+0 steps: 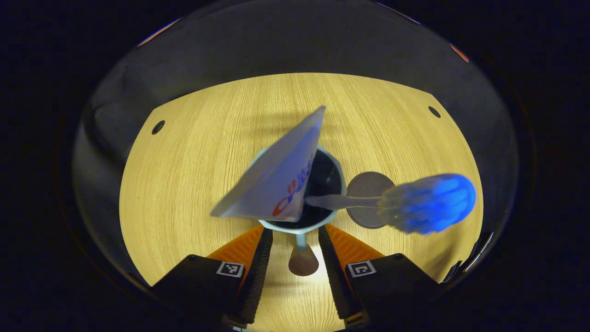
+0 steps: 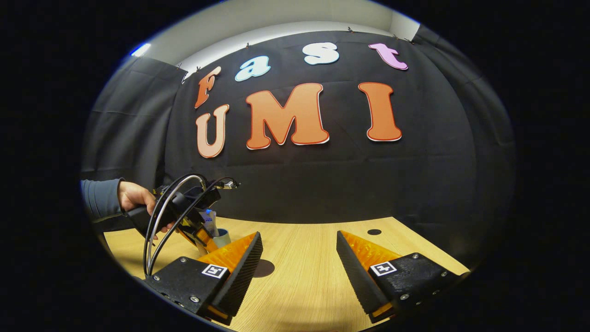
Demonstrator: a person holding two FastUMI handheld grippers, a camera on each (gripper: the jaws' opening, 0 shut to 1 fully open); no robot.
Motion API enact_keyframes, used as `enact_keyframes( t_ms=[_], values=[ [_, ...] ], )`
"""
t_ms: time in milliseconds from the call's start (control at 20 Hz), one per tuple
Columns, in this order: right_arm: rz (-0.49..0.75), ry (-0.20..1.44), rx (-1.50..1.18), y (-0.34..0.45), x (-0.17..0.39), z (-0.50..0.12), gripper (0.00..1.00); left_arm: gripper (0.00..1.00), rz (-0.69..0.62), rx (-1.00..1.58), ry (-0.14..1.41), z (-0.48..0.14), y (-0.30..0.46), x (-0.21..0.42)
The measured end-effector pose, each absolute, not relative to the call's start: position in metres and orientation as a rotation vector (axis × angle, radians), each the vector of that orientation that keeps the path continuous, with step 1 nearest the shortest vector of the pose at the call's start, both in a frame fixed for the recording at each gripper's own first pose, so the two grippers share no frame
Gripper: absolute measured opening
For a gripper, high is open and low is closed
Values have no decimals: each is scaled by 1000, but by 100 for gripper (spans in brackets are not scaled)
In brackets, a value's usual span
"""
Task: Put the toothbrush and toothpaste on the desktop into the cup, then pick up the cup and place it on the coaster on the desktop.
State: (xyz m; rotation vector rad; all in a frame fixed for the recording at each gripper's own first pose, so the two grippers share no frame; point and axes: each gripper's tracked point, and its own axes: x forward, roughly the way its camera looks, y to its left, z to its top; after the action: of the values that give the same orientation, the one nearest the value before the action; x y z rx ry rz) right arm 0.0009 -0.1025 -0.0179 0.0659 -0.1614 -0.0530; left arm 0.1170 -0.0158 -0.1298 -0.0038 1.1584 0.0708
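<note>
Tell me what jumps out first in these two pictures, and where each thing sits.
In the left gripper view, a white toothpaste tube leans out of the cup at centre, and a blurred blue toothbrush head pokes out to the right, over the round dark coaster on the wooden table. The left gripper is open at the cup's near rim. In the right gripper view, the right gripper is open over the table, with a hand at far left.

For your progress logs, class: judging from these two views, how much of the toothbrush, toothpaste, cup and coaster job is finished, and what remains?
Done: the toothpaste and toothbrush both stand in the cup.

In hand: the left gripper sits open, a finger on each side of the cup's handle, not yet closed.

Left: grasping the cup and setting it on the coaster, which lies bare beside it. The right gripper is open, holding nothing.
</note>
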Motion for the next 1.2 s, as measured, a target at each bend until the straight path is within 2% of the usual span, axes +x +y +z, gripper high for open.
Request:
enact_keyframes(
  t_ms=[50,150,300,400,550,650,1050,1100,1150,1200],
  values=[
    [-56,-163,63,-103,-1,-16,97,67,85,5,1164,-133,-12,116],
    [-57,-169,63,-103,-7,-11,97,46,91,13,1179,-131,-14,117],
    [-46,-186,54,-99,-14,-6,97,47,101,-12,1173,-122,-18,130],
    [-46,-190,48,-99,-18,-4,96,32,91,-7,1162,-119,-19,138],
    [-52,-200,48,-101,-22,-2,97,32,74,-15,1135,-111,-18,160],
    [-57,-196,52,-103,-25,-4,97,28,53,-23,1116,-106,-21,174],
    [-69,-201,55,-106,-32,-5,97,28,17,-6,1052,-72,-31,258],
    [-72,-202,57,-107,-32,-4,97,28,15,-2,1039,-42,-55,233],
    [-71,-202,57,-107,-32,-5,97,28,8,1,1029,-29,-23,178],
    [-75,-203,57,-107,-32,-4,97,28,-3,0,1023,0,-37,232]
  ],
)
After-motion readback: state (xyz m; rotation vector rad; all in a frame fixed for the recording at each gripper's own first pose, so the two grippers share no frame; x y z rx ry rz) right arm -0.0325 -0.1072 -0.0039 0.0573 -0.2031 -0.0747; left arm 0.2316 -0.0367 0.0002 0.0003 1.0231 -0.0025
